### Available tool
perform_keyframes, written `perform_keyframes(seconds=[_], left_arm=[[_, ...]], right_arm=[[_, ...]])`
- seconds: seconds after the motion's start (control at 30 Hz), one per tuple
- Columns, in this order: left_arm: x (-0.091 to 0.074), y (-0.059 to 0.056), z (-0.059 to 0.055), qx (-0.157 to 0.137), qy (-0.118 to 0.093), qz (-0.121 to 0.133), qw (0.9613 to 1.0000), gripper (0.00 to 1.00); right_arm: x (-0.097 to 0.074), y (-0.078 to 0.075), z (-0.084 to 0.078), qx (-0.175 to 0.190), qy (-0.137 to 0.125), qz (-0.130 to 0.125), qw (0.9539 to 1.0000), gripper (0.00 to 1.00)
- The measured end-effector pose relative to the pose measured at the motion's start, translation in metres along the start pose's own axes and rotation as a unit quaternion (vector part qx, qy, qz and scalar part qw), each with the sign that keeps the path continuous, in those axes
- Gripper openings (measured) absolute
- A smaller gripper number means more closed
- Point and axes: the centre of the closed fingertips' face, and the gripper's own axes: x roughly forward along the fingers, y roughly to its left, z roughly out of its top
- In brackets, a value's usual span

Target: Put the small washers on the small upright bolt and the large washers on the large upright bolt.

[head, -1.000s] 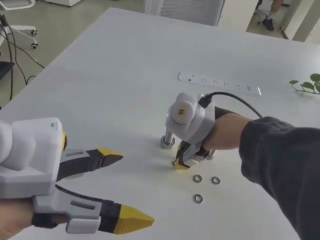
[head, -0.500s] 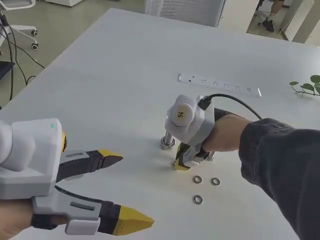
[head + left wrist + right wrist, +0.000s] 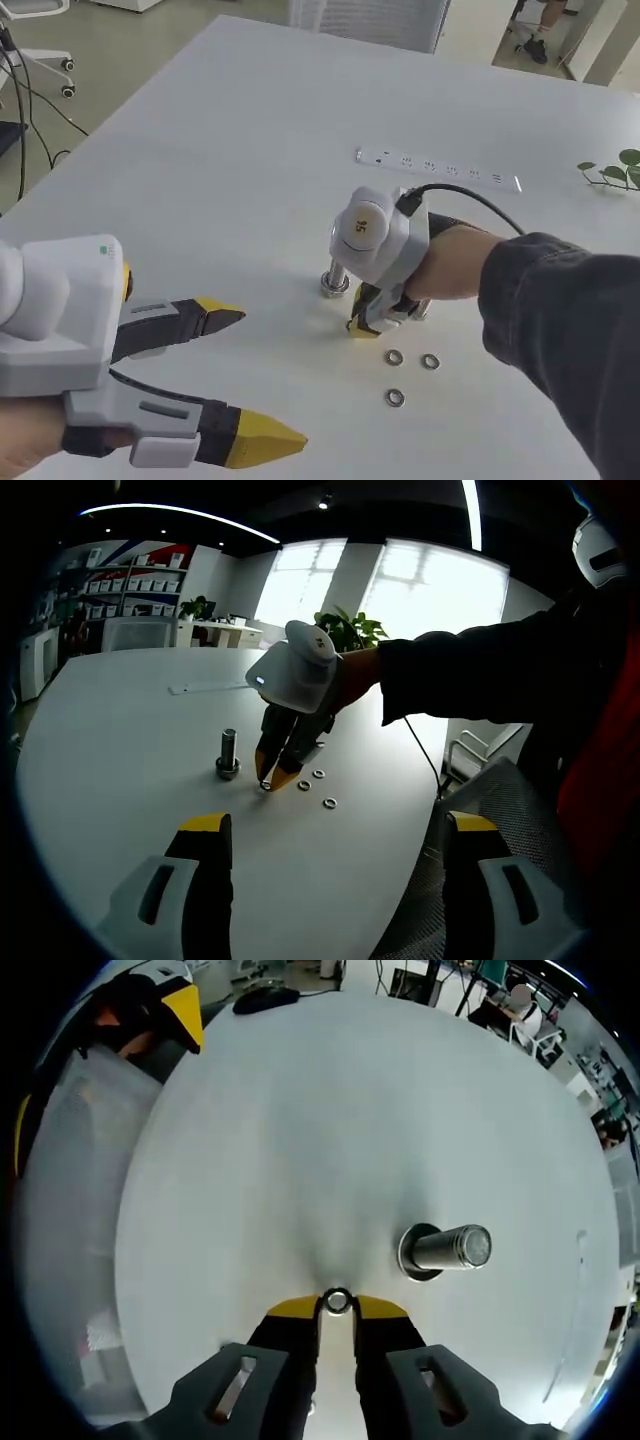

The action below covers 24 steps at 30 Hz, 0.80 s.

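A large steel bolt point(image 3: 336, 280) point(image 3: 445, 1250) point(image 3: 229, 755) stands upright on the white table point(image 3: 250, 150). Just in front of it my right gripper point(image 3: 362, 325) point(image 3: 337, 1305) point(image 3: 265, 780) points down at the tabletop, shut on a small washer point(image 3: 337, 1301) pinched between its yellow tips. Three more loose washers point(image 3: 394, 357) point(image 3: 430, 361) point(image 3: 396, 397) point(image 3: 303, 785) lie close together just right of that gripper. My left gripper point(image 3: 270, 377) point(image 3: 337, 825) hovers open at the lower left, well short of the bolt, with nothing between its fingers.
A white power strip point(image 3: 437, 167) lies flat behind the bolt, and a black cable runs from the right gripper. Green plant leaves point(image 3: 615, 170) reach in at the right edge. The table's left edge point(image 3: 90, 140) drops to the floor, where an office chair stands.
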Motion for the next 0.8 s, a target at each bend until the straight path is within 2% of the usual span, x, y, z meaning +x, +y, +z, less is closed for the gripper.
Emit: perform_keyframes(seconds=[0.37,0.8], left_arm=[[0.001,0.000,0.001,0.002,0.000,-0.001,1.0000,0.87],[0.004,-0.002,0.004,0.007,0.000,-0.005,1.0000,0.87]], right_arm=[[-0.002,0.003,-0.005,0.001,0.007,0.003,1.0000,0.14],[-0.016,0.005,-0.012,0.009,0.007,-0.001,0.9999,0.13]])
